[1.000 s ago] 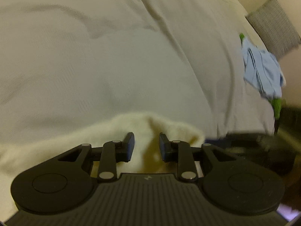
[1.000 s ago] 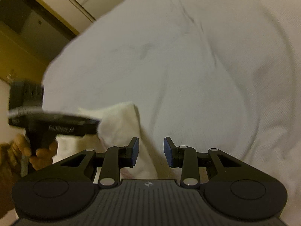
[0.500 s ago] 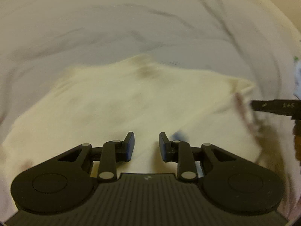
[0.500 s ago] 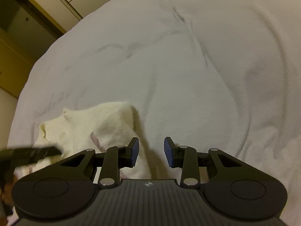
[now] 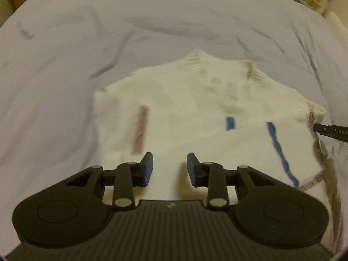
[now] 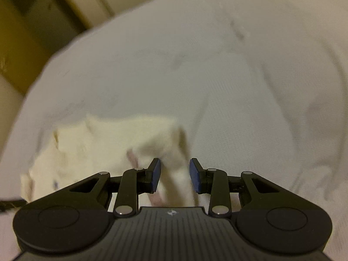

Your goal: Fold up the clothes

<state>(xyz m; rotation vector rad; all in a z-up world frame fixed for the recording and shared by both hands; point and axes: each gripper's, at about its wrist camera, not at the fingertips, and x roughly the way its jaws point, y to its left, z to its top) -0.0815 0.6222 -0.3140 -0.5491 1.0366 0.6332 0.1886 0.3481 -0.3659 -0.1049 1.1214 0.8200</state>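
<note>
A cream knit sweater [image 5: 195, 113] lies partly folded on the bed sheet [image 5: 65, 65], ahead of and under the left gripper [image 5: 169, 169]. Blue and dull pink stripes mark the knit. The left jaws have just been opening; they stand narrowly apart with nothing pinched, the sweater beneath them. The right gripper [image 6: 175, 174] hangs over the sweater's edge [image 6: 108, 143]; its jaws are narrowly parted, with a fold of knit between them. Whether the pads press it cannot be told through the blur.
</note>
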